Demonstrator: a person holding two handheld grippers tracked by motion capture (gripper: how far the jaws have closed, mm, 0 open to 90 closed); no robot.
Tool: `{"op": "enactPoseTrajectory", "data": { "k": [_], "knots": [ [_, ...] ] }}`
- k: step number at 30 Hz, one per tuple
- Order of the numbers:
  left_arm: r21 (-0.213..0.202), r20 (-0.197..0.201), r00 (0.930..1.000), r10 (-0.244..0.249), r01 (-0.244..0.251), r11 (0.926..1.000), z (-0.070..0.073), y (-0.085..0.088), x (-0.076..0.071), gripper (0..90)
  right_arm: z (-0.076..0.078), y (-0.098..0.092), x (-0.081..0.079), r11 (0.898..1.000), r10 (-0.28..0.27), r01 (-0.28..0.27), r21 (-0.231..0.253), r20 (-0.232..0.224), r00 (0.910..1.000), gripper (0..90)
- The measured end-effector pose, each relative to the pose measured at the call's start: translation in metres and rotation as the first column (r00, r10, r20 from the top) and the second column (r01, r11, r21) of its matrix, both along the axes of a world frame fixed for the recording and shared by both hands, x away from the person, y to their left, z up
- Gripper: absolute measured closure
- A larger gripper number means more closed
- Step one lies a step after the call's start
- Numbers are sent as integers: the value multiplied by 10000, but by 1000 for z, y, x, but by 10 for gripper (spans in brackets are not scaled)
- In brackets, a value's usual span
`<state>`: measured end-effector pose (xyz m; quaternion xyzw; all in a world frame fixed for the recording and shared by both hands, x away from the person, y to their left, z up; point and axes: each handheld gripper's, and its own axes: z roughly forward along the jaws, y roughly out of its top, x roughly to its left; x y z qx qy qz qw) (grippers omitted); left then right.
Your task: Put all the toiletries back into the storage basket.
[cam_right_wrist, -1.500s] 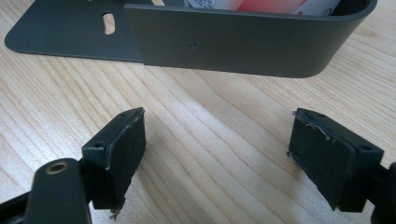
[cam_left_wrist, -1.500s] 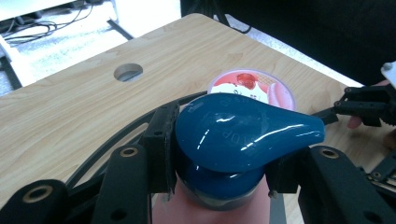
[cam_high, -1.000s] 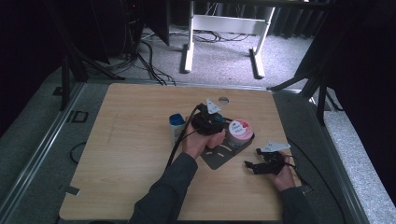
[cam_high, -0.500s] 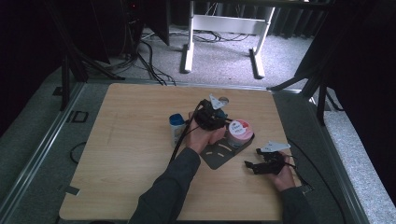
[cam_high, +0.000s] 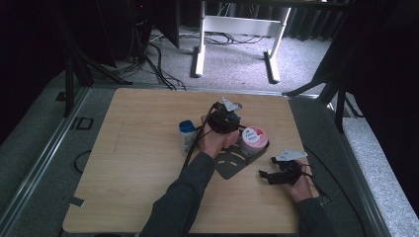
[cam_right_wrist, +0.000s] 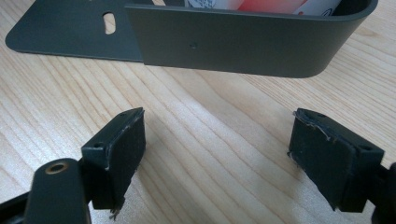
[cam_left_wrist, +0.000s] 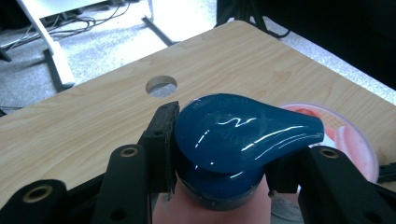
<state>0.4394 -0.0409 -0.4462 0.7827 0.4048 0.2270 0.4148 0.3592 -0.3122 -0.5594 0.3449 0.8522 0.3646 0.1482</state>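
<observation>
On the wooden desk (cam_high: 138, 163), left of the hands, a small blue-capped container (cam_high: 187, 134) stands upright. The left tool (cam_left_wrist: 219, 163) is clamped on a glossy dark blue cap (cam_left_wrist: 243, 135), which seems to top a bottle, though the body below is mostly hidden, held above the desk just beside the pink-lidded tub (cam_high: 254, 139) in the dark metal bracket (cam_right_wrist: 233, 44). Farther right, the right tool (cam_right_wrist: 219, 158) rests low over bare wood with jaws wide apart and nothing between them, facing the bracket's wall.

Legible text: none. Blue cap (cam_left_wrist: 243, 135): raised embossed lettering, too glossy and shallow to read. Pink-and-white tub lid (cam_high: 254, 136): dark printed lines, too small and blurred to make out.
</observation>
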Motion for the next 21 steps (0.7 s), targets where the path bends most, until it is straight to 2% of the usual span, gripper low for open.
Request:
{"op": "enactPoseTrajectory", "data": {
  "k": [6,19,21],
  "knots": [
    [154,-80,9995,296,-295,9994,-3,-2,8,529,0,0,0,10000,-3,3,6,1,10000,182],
    [117,-100,9974,711,-710,9974,-5,-10,18,529,0,0,0,10000,-1,1,35,-22,10000,182],
    [136,-235,9959,879,-876,9961,-10,-15,21,529,0,0,0,10000,22,-22,17,-16,10000,182]
  ]
}}
